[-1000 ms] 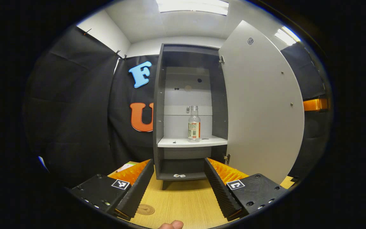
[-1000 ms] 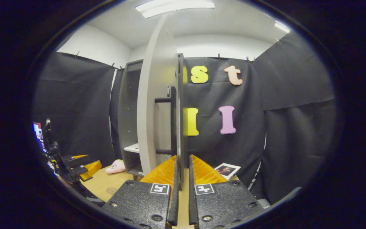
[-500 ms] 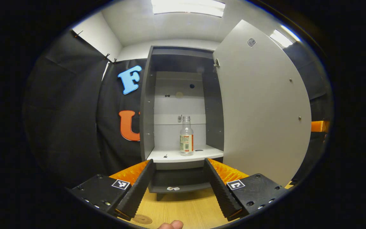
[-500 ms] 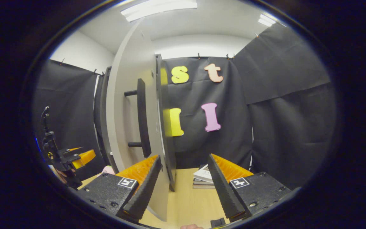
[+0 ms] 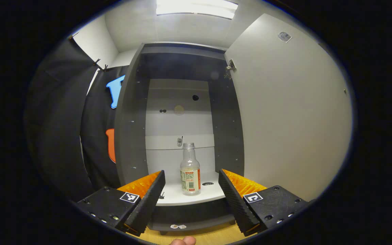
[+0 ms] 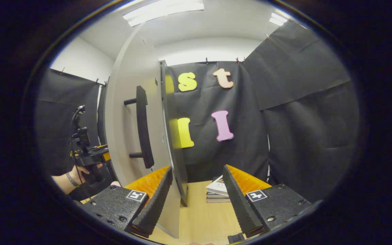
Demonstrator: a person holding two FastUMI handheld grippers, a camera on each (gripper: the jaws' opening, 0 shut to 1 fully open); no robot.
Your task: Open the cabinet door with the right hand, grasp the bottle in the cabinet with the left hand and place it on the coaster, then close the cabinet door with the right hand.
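Standing upright on the white shelf inside the cabinet, the bottle is clear and without cap; its label has green and orange print, too small to read. The left gripper is spread wide, empty, the bottle between its fingers but farther back. The cabinet door stands open. The right gripper is parted too, holding nothing, the door's edge between its fingers. Books lie on the table.

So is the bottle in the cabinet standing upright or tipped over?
Upright. The bottle stands on its base on the cabinet's white shelf, neck pointing up, no cap visible.
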